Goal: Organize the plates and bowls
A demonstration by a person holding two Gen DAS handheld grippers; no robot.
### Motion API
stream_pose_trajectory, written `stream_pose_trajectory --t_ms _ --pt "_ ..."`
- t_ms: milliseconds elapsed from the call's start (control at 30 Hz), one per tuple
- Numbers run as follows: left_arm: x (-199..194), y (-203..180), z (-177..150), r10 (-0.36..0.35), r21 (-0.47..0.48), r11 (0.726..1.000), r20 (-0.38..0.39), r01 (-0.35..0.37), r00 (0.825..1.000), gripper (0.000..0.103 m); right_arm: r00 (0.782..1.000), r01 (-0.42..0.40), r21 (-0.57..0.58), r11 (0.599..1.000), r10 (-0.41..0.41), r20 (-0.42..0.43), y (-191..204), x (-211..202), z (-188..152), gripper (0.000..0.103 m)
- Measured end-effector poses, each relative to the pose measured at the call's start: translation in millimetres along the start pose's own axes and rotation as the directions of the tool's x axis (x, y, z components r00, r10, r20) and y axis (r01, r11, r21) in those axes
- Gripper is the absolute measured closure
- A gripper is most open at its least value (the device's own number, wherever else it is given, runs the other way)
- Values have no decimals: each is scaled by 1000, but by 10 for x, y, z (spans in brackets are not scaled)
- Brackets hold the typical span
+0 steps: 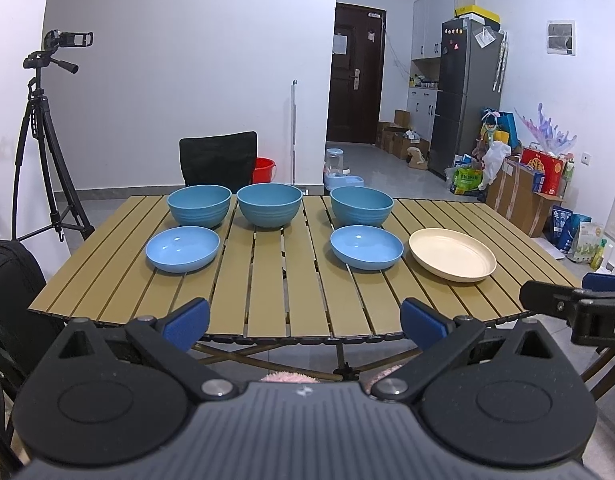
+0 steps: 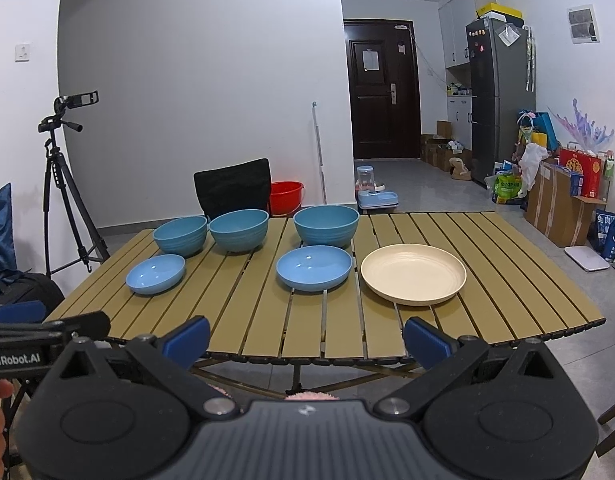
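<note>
Three deep blue bowls stand in a row at the far side of the slatted table point(image 1: 267, 304): left point(image 1: 199, 205), middle point(image 1: 269, 204), right point(image 1: 361, 205). In front of them sit two shallow light-blue plates, left point(image 1: 182, 248) and right point(image 1: 366, 247), and a cream plate point(image 1: 452, 259) at the right. In the right wrist view the cream plate point(image 2: 413, 273) and right blue plate point(image 2: 313, 267) are nearest. My left gripper point(image 1: 305, 322) and right gripper point(image 2: 306, 340) are both open and empty, held over the table's near edge.
A black chair point(image 1: 218, 158) and red bucket point(image 1: 264, 169) stand behind the table. A camera tripod point(image 1: 39, 136) is at the left. A fridge point(image 1: 465, 92), boxes and bags line the right wall.
</note>
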State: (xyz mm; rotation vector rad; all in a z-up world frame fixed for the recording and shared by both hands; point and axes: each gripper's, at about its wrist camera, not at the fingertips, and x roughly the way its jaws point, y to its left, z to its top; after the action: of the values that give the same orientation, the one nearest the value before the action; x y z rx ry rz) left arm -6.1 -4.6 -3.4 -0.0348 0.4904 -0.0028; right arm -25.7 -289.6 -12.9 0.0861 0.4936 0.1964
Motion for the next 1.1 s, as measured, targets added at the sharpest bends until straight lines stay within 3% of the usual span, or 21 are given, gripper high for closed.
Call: stream_pose_trajectory --t_ms 633,1100 --pt "387 -123 173 -20 -12 1000 -33 20 999 0 999 33 39 999 -33 6 -324 288 161 0" --pt "779 -252 319 -11 -4 1000 -58 11 998 0 998 44 70 997 -41 -42 -619 764 239 0"
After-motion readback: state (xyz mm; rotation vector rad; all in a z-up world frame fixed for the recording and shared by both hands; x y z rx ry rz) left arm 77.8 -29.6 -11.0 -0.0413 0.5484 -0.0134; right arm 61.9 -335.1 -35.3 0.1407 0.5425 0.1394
